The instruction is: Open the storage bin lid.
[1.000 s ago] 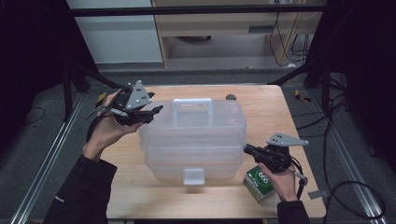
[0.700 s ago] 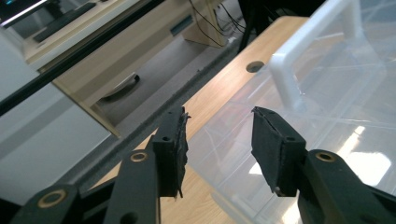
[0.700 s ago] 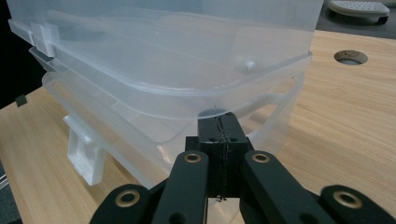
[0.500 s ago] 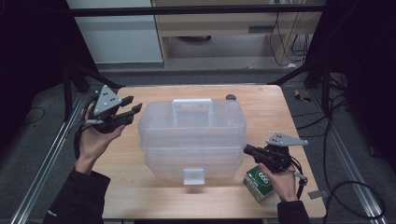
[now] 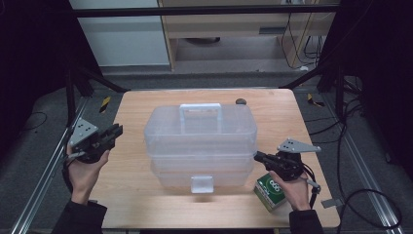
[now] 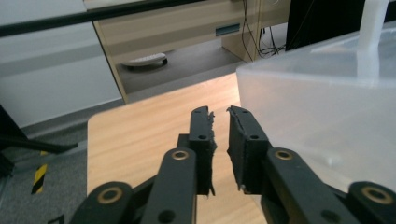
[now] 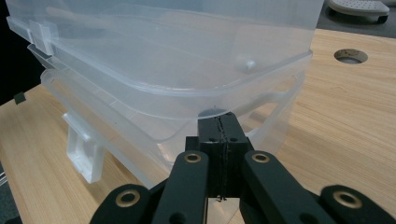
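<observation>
A clear plastic toolbox (image 5: 199, 131) with stacked tiers and a white handle (image 5: 200, 108) stands in the middle of the wooden table (image 5: 131, 195). My left gripper (image 5: 117, 130) hovers by the table's left edge, well clear of the box. In the left gripper view its jaws (image 6: 220, 112) stand a narrow gap apart with nothing between them, and the box wall (image 6: 327, 107) lies to their right. My right gripper (image 5: 256, 156) is shut and empty at the box's right side. In the right gripper view its tips (image 7: 219, 119) sit right against the lower tier (image 7: 163, 56).
A small green carton (image 5: 271, 191) lies on the table under my right hand. The box's white front latch (image 5: 202, 184) faces the person. A round hole (image 7: 350, 56) is set in the tabletop near the far edge. Dark floor and frame rails surround the table.
My left gripper has drawn away from the box's top left corner, moving left and back toward the person to the table's edge. The right gripper has stayed put.
</observation>
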A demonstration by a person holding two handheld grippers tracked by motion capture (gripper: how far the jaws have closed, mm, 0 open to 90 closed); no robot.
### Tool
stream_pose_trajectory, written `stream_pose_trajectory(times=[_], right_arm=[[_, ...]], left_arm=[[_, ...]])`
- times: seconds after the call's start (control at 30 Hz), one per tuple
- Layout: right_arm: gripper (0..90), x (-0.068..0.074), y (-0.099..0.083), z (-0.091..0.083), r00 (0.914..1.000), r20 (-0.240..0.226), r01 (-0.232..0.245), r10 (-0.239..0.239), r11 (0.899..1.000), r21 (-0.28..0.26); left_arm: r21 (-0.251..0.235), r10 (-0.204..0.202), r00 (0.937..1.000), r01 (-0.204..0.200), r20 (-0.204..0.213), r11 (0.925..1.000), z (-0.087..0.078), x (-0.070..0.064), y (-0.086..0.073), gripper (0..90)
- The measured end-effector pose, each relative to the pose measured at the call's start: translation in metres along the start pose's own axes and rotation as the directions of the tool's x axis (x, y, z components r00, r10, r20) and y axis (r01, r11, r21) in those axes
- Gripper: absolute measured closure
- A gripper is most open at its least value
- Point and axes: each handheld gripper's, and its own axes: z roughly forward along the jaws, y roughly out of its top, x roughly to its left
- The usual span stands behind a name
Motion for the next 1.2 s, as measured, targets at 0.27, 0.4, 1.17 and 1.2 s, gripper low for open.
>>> stream_pose_trajectory(times=[0.27,0.4,1.17,1.2], right_arm=[[90.0,0.0,0.0,0.0,1.0,0.001,0.003,-0.003,1.0,0.003],[90.0,0.0,-0.001,0.0,1.0,-0.006,-0.005,0.005,1.0,0.003],[90.0,-0.001,0.0,0.0,1.0,-0.004,-0.004,0.004,1.0,-0.002],[90.0,-0.001,0.0,0.0,1.0,-0.002,-0.002,0.002,1.0,-0.004]], left_arm=[[0.053,-0.022,0.9993,0.02,0.031,0.9984,0.005,-0.006,-0.024,88.5],[0.094,-0.023,0.9963,0.015,0.083,0.9955,0.01,-0.012,-0.034,89.2],[0.1,0.045,0.9566,-0.077,0.288,0.992,0.019,-0.05,-0.039,89.3],[0.097,0.04,0.9565,-0.07,0.289,0.9928,0.019,-0.05,-0.038,89.3]])
